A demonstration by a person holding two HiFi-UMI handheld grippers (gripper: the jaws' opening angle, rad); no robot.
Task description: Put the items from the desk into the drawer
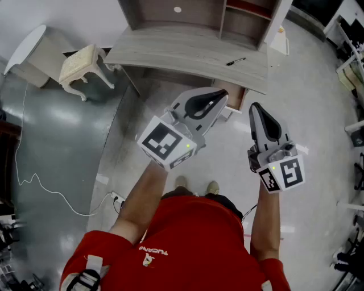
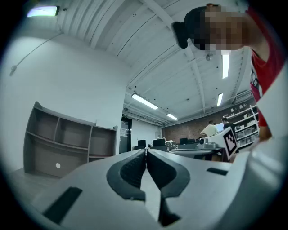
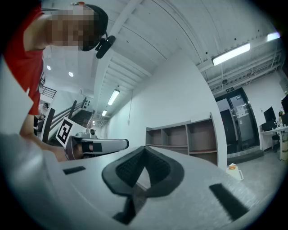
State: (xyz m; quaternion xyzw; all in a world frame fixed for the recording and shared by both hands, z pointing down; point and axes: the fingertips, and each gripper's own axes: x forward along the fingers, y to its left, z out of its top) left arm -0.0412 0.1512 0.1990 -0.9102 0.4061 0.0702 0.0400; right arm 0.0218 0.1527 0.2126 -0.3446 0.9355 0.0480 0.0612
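Our left gripper (image 2: 146,153) is closed: its two dark pads meet along their length with nothing between them. Our right gripper (image 3: 144,149) is closed as well, pads together at the tip and empty. We hold both out in front at about the same height, side by side and well apart, pointing roughly level toward the desk (image 1: 187,48). Each gripper's view catches the other's marker cube off to one side.

Just beyond the left gripper's tip, under the desk's near edge, a brown drawer (image 1: 236,98) shows. The gripper covers part of it, so we cannot tell how far out it stands. On the desk top, toward its right end and far from both grippers, lies a dark pen (image 1: 236,61), the one item we can make out there. Neither gripper touches it.

At the desk's far edge stands a shelf unit (image 1: 187,12) with open compartments. To the left of the desk are a pale stool (image 1: 82,63) and, farther left, a white round table (image 1: 25,48). A thin white cable (image 1: 51,190) runs over the grey floor on the left to a socket strip (image 1: 116,199). Nearest to us are our red shirt (image 1: 187,244) and, beyond it, our shoes (image 1: 196,185).
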